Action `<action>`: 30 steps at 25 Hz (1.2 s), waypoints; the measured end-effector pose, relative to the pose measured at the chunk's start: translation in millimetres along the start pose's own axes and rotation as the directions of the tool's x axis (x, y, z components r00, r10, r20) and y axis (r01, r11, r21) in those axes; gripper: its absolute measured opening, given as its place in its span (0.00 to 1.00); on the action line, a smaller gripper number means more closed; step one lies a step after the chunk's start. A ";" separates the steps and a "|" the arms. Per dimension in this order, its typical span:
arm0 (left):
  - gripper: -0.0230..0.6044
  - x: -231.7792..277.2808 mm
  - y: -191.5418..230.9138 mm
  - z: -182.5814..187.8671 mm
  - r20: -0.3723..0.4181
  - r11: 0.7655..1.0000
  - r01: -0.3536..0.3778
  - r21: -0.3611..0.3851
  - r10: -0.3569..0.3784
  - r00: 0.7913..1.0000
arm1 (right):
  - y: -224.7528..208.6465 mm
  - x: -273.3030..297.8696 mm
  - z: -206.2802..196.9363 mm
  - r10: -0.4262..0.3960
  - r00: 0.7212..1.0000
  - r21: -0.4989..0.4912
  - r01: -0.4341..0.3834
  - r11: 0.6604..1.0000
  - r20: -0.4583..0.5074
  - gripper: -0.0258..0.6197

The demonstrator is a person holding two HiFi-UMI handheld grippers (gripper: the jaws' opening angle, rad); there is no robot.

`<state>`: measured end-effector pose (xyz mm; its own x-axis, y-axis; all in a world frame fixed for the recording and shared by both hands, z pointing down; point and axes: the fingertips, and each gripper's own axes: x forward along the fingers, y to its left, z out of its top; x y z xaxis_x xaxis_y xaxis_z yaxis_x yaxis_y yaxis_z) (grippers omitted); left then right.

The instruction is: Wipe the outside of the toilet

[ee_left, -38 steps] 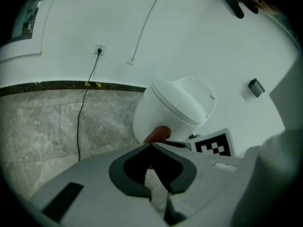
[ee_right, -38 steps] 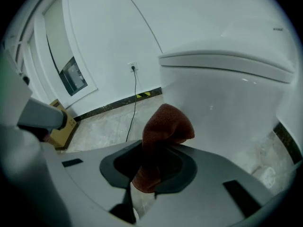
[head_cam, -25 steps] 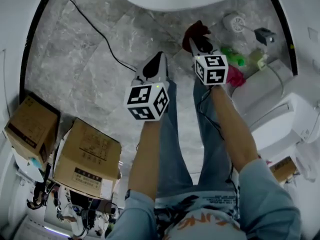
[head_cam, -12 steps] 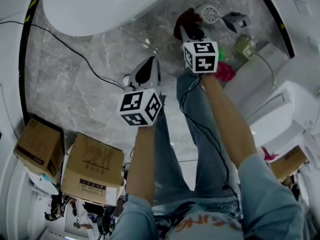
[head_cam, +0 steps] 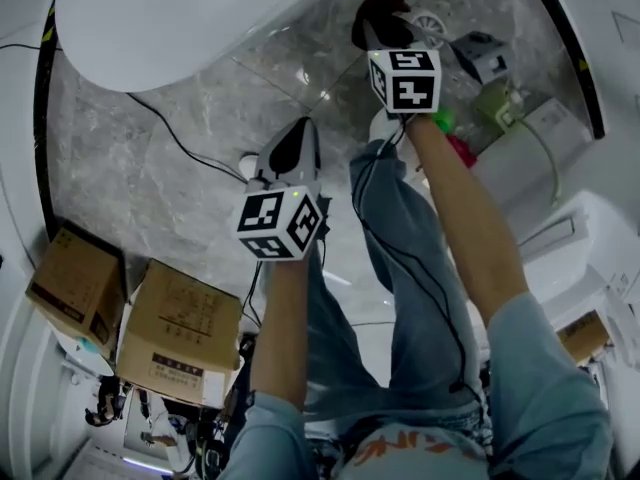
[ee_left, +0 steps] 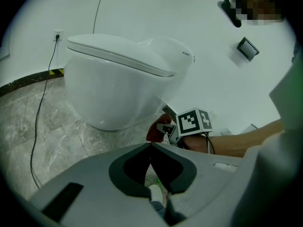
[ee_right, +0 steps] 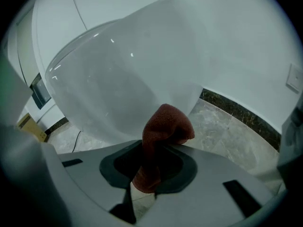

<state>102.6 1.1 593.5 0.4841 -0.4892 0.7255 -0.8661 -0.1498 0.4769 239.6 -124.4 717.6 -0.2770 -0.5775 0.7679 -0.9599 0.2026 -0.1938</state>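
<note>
The white toilet [head_cam: 170, 18] fills the top left of the head view; its lid is down in the left gripper view [ee_left: 118, 74]. My right gripper [head_cam: 385, 30] is shut on a dark red cloth [head_cam: 378, 8] and is held out close to the toilet's rounded side. In the right gripper view the cloth [ee_right: 163, 126] sticks up from the closed jaws, just short of the glossy bowl [ee_right: 123, 70]. My left gripper [head_cam: 296, 133] hangs lower and further back over the floor. Its jaws are shut with nothing in them [ee_left: 150, 145].
Two cardboard boxes [head_cam: 180, 333] [head_cam: 75, 283] stand at the lower left. A black cable [head_cam: 190, 148] runs across the grey marble floor to a wall socket [ee_left: 57, 34]. Green bottles [head_cam: 495, 100] and white fixtures [head_cam: 580, 238] crowd the right side. The person's legs are below the grippers.
The right gripper has carried the cloth forward and up, nearer the toilet. The toilet now takes more of the head view's top left. The left gripper has hardly moved.
</note>
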 end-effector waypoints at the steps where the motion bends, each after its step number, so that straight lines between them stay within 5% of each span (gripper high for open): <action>1: 0.03 1.9 1.8 0.8 0.004 1.000 -0.003 0.001 0.003 1.000 | -3.9 5.6 0.2 -0.003 1.000 0.004 0.003 1.000 0.000 0.16; 14: 0.03 16.4 35.1 -7.8 0.045 0.999 -0.027 -0.026 0.028 0.999 | -5.8 59.1 14.2 0.016 1.000 -0.136 -0.013 0.991 0.023 0.15; 30: 0.03 -38.1 87.4 -18.7 0.077 0.995 -0.036 -0.094 0.043 0.996 | 98.9 56.4 -11.9 0.077 0.995 -0.275 -0.091 0.957 -0.061 0.15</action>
<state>10.9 22.7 616.9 0.4354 -0.5602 0.7047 -0.8672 -0.0511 0.4953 129.5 -127.5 749.0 -0.3468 -0.5112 0.7864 -0.8816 0.4639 -0.0872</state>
